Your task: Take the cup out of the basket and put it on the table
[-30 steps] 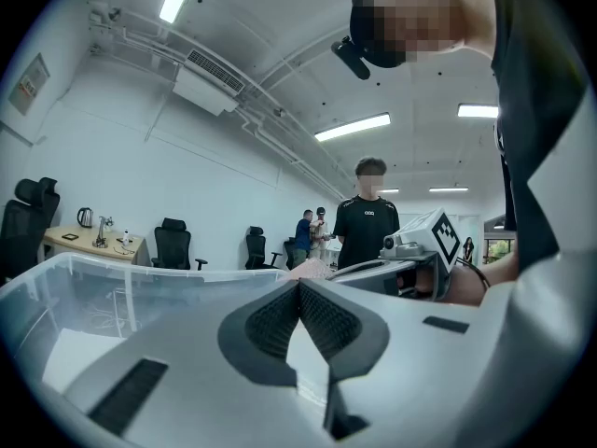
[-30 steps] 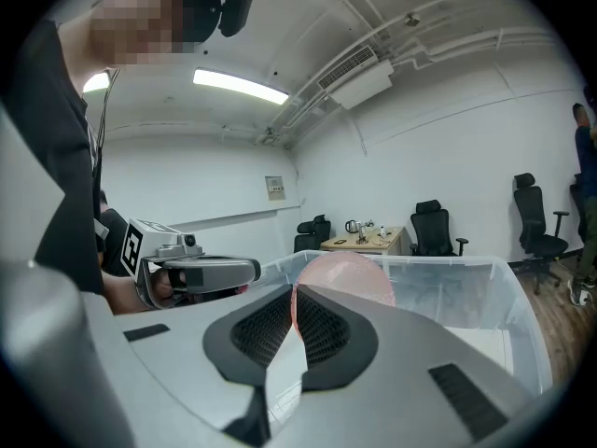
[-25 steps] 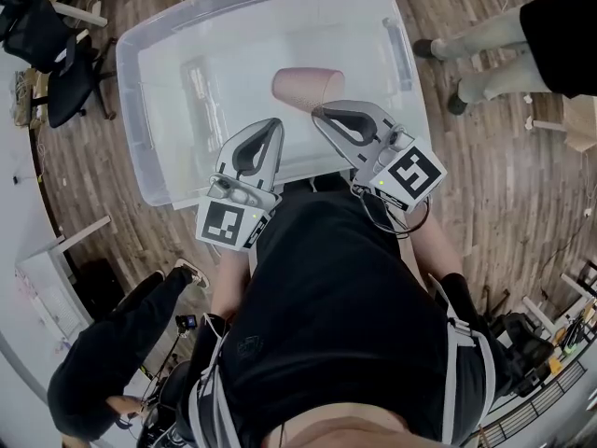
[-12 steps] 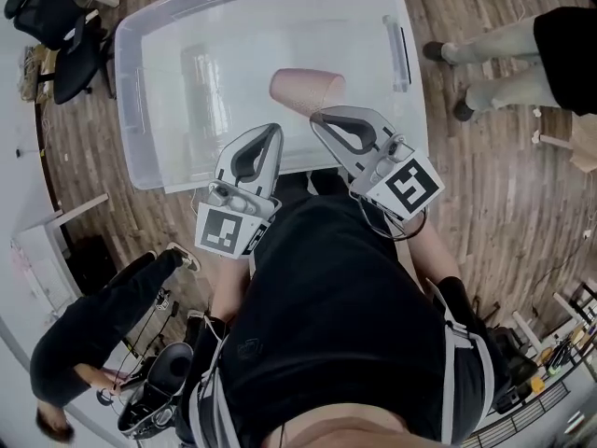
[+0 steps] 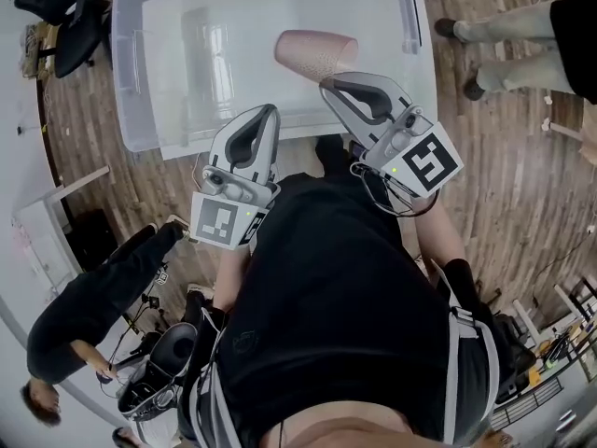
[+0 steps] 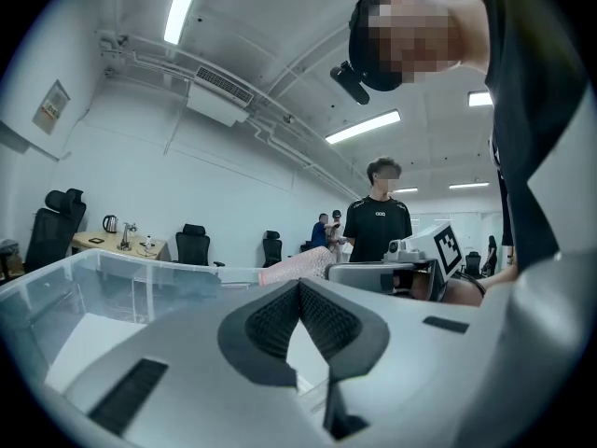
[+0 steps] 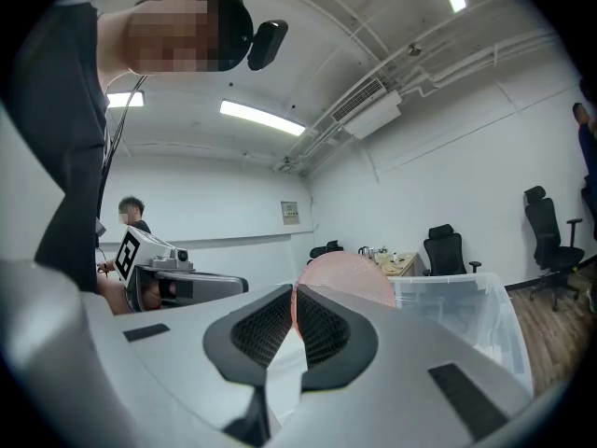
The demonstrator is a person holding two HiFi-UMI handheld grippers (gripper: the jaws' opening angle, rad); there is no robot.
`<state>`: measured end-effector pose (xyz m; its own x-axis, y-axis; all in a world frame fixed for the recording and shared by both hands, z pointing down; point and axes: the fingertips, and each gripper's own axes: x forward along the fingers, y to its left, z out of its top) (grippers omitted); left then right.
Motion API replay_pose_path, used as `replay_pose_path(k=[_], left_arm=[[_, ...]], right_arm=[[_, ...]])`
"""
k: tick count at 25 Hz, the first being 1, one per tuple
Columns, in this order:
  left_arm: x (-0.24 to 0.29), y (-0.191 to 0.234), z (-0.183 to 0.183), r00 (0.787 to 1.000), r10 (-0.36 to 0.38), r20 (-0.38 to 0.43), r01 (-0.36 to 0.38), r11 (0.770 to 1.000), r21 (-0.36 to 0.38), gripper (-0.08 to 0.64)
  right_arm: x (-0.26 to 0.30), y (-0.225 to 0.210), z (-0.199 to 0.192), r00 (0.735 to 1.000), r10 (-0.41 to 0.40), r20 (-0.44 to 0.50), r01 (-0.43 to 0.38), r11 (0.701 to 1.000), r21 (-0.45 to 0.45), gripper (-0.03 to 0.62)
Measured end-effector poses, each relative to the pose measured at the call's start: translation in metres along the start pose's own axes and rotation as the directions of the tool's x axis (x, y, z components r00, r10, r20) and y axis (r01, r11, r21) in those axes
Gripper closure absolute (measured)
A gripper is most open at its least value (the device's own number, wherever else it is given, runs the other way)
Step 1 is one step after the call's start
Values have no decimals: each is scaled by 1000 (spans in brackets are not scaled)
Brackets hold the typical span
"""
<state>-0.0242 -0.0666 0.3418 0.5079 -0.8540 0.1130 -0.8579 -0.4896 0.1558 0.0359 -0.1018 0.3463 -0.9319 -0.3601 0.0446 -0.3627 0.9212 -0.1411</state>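
The pink cup point(image 5: 312, 52) is held by the right gripper point(image 5: 326, 83). This gripper is clenched on the thin edge of the cup. In the right gripper view the pink edge is seen pinched between the two dark pads point(image 7: 324, 329), and the round cup point(image 7: 350, 278) is seen just past the tips of the right gripper point(image 7: 295, 292). The cup is kept on its side. It is held over the right part of the clear basket point(image 5: 131, 73), close to the near wall. In the left gripper view the cup point(image 6: 297, 266) is seen just above the basket's rim point(image 6: 84, 278).

The left gripper point(image 5: 272, 109) is clenched too, but nothing is held in it. In its own view the tips of the left gripper point(image 6: 298, 286) are pressed together. It is kept at the near edge of the basket, to the left of the right gripper and apart from it. The cup is not touched by it.

The basket is set on a wooden floor point(image 5: 522, 157). A black office chair point(image 5: 56, 17) is seen at the far left. The legs of a standing person point(image 5: 504, 35) are seen at the far right. Another person in dark clothes point(image 5: 84, 315) is seen at the near left.
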Motion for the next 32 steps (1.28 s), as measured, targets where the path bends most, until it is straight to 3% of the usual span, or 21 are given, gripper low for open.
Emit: replay_pose_path(k=[6,23,32], left_arm=[[-47,-6,0,1000,-8,22,8,1000,6,541],[-240,-74,-48,998,-61,14,61,998,-12,541],[-287,-126,-67,992,-123,13,123,992,-28,541]], right_arm=[[0,45,4,999,-36,-4,36,999,-24,565],[-41,251,-30,995,-100,-11,99,994,-36,565],[-90,311,-43,989,-147,-30,145,988,-42,565]])
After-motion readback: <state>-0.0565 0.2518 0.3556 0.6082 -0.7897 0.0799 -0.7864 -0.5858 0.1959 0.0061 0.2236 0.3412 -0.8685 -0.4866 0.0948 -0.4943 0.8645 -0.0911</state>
